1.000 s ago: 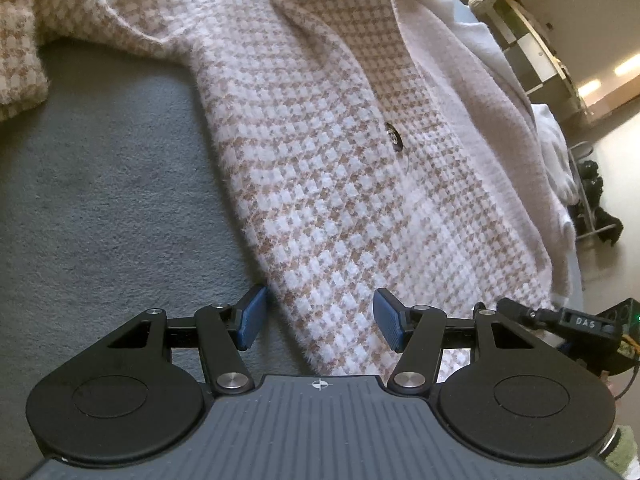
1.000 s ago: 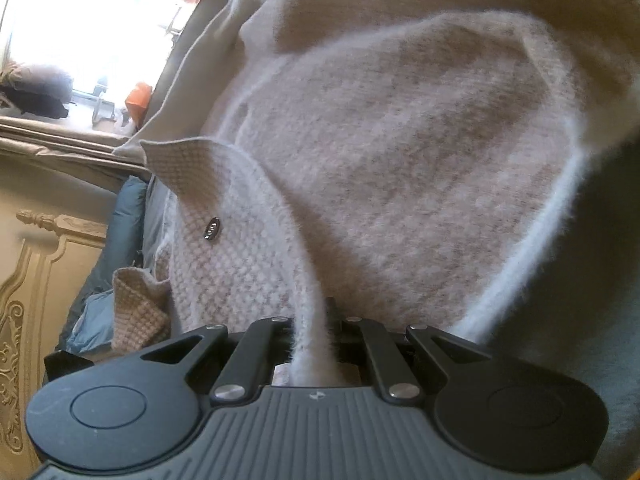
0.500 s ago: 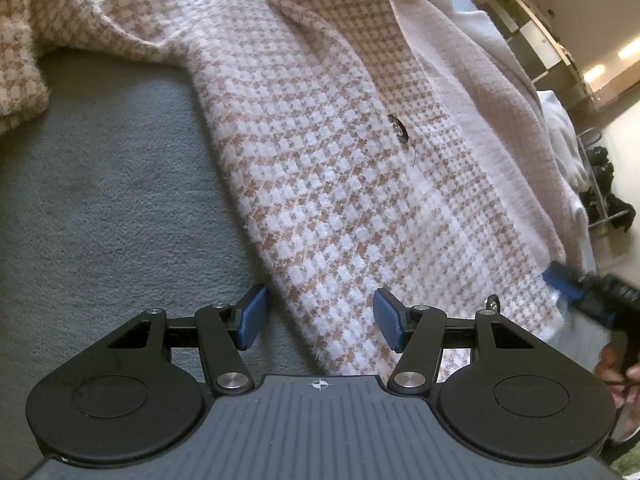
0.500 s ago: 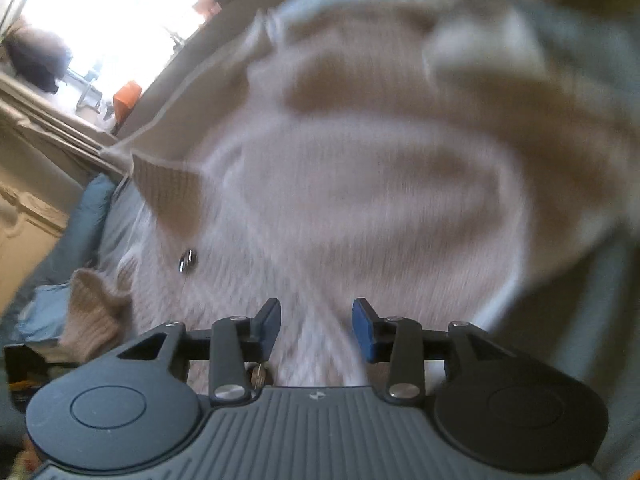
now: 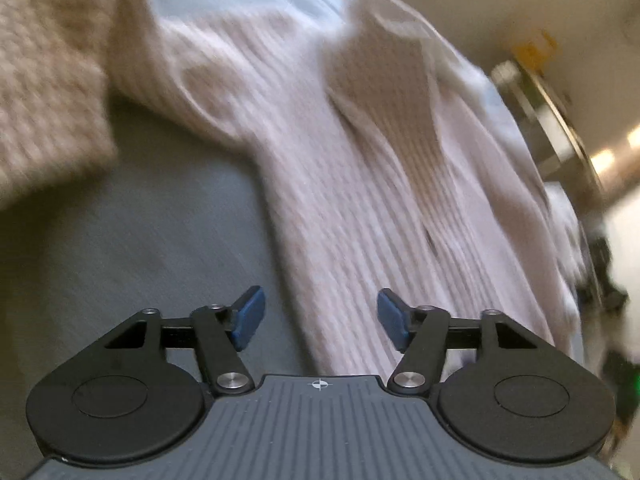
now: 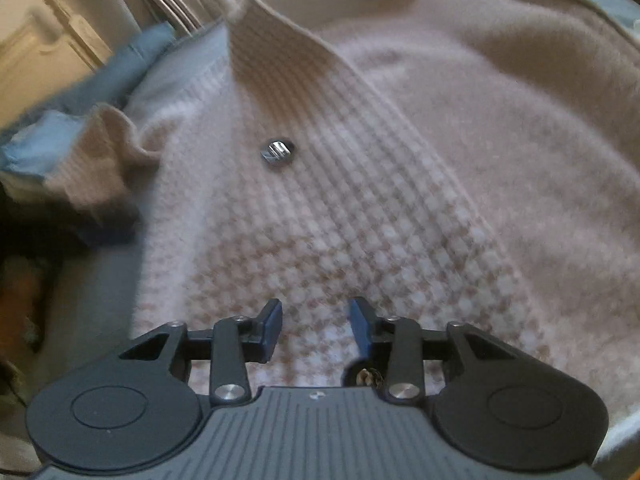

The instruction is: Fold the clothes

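Note:
A pink-and-tan houndstooth cardigan (image 5: 360, 184) lies spread on a grey surface (image 5: 132, 240), blurred in the left wrist view. My left gripper (image 5: 318, 316) is open, hovering over the cardigan's lower edge with nothing between its blue pads. In the right wrist view the same cardigan (image 6: 360, 208) fills the frame, its front panel folded over, a metal button (image 6: 277, 151) showing. My right gripper (image 6: 316, 324) is open just above the knit, holding nothing. A second button (image 6: 366, 378) sits right at the base of its right finger.
A sleeve (image 5: 48, 120) of the cardigan bunches at the far left. Blue fabric (image 6: 120, 68) and a carved cream panel (image 6: 44, 40) lie beyond the garment on the left. A metal rack (image 5: 552, 92) stands at the right.
My right gripper let go of the cardigan's edge, opened and swung over the front panel. My left gripper pulled back and tilted up, staying open; its view is now blurred.

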`<state>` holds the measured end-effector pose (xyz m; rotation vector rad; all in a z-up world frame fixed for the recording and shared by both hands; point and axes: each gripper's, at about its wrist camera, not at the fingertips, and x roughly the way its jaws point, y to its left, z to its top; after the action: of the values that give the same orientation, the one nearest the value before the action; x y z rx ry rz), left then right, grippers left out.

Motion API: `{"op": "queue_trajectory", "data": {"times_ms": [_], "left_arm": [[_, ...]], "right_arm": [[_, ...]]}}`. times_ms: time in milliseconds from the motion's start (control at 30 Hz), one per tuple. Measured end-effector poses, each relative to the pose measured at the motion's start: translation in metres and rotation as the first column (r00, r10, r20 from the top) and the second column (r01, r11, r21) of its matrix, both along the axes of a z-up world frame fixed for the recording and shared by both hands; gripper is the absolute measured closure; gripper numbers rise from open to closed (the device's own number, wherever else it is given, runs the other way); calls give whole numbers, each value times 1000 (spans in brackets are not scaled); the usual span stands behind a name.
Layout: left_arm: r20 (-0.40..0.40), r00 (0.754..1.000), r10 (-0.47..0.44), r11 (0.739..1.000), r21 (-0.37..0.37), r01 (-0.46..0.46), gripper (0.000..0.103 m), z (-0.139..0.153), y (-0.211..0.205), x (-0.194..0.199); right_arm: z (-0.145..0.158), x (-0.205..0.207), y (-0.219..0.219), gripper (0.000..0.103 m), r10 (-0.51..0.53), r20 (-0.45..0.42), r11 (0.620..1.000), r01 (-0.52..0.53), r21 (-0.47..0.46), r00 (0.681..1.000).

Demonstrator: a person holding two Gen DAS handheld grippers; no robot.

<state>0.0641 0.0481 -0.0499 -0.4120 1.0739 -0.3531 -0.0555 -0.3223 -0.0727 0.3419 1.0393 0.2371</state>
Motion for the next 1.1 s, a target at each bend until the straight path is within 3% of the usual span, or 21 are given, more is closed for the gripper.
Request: {"op": "queue_trajectory", "data": {"times_ms": [267,300,333,433,533,767,900,1000,1100], "left_arm": [[56,958,282,954,86,-286,35,-16,25,75],[78,954,289,948,118,-297,42,-16,22,79],[102,951,290,940,156,-304,57,-16,18,83],[175,941,288,907,266,-327,82,-15,6,94],[230,927,295,889,291,-355,87,-5,5,93],[339,888,312,855,307,-418,89,18,15,94],[243,917,318,829,398,-393,85,-26,22,111],[276,927,253,833,425,-354,80,-21,14,98],[262,941,214,838,446,-315,62,-11,11,84]], "right_arm": [[1,4,0,61,-35,-27,999,36,24,999],[1,3,1,61,-36,-26,999,37,20,999],[1,3,2,61,-38,-25,999,38,16,999],[1,3,3,61,-45,-27,999,46,11,999],[2,5,2,61,-50,-44,999,51,20,998],[2,10,2,61,-19,-61,999,21,29,998],[-1,12,1,61,-3,-57,999,5,46,998],[1,13,-1,61,10,-55,999,-8,39,998],[6,14,-3,61,13,-67,999,-10,47,998]]}}
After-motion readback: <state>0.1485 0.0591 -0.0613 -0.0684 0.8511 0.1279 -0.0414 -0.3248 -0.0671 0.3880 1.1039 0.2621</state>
